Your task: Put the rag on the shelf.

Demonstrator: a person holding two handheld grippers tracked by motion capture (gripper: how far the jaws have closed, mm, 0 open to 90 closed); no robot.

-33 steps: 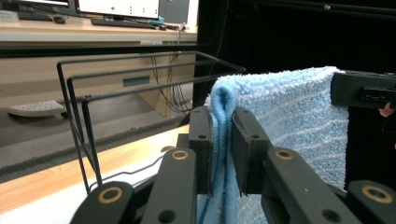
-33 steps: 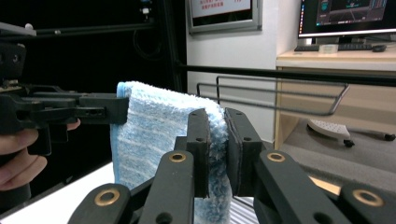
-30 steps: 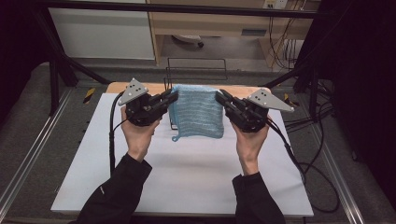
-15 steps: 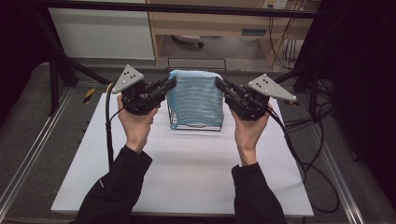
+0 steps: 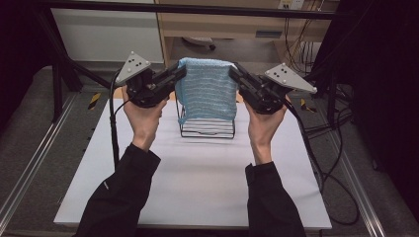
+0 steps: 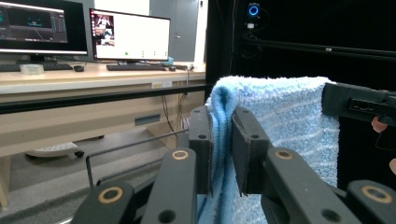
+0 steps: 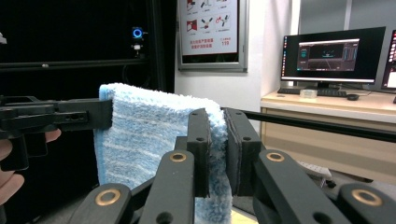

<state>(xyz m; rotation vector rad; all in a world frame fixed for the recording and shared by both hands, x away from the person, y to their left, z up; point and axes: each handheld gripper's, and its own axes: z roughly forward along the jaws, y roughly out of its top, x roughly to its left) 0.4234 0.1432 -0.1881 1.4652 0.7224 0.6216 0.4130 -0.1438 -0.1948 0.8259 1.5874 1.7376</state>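
Left claw (image 5: 179, 74) and right claw (image 5: 233, 72) level, pinching towel (image 5: 206, 91) aloft.

The towel (image 5: 206, 90) is soft, fluffy blue terry cloth with pale stripes, the rack (image 5: 206, 129) is thin black metal wire, the table (image 5: 197, 182) is smooth matt white, and both grippers (image 5: 179, 74) (image 5: 233, 72) look like matt black plastic.

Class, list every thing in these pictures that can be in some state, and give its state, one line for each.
Blue towel: folded double, held up by its top corners, hanging above the rack.
Left hand-held gripper: shut on the towel's left top corner.
Right hand-held gripper: shut on the towel's right top corner.
Black wire rack: upright on the white table, partly hidden behind the towel.
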